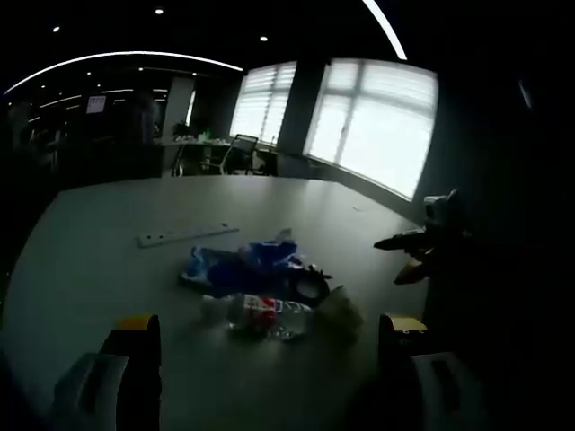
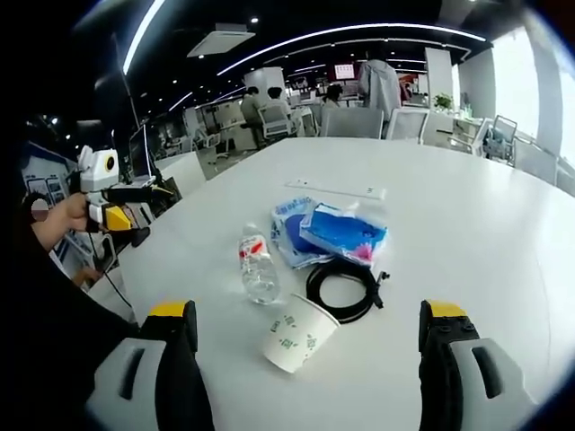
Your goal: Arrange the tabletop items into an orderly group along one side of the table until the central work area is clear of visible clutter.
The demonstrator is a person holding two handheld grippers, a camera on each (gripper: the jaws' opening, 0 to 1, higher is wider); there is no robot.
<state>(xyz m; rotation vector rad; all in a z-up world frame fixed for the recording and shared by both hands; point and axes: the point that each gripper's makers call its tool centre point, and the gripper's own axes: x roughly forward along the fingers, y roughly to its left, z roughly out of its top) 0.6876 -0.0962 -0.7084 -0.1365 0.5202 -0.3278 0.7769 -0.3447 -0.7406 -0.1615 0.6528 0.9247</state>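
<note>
1. Both grippers hover at the near edge of the white bench, and the clutter sits in one loose huddle in the middle of it, well apart from either tool.
2. Right gripper: jaws spread wide, nothing between them, lined up on the pile. Left gripper: same story, jaws wide apart and empty.
3. Nearest the right gripper lies a paper cup on its side, mouth facing away. Light and easily crushed, I'd say; a gentle pinch across the rim or the body should do, and it may roll if nudged.
4. Just beside it, a clear plastic bottle lying down, red on its label. Looks close to empty, so light, smooth and round: likely to slip or roll. Taking it across the middle of the body seems the safest hold.
5. A coiled black cable rests touching the cup's far side. Floppy; grab several turns of the loop at once or it will probably uncoil and trail.
6. Behind those, blue plastic packets, overlapping. Soft, crinkly, flat; an edge or corner is the place to pinch.
7. Further back, apart from the huddle, a long white power strip lies flat. Stiff and the heaviest here by my guess; hold near its middle.
8. Nothing is lined up along a side yet.
</note>
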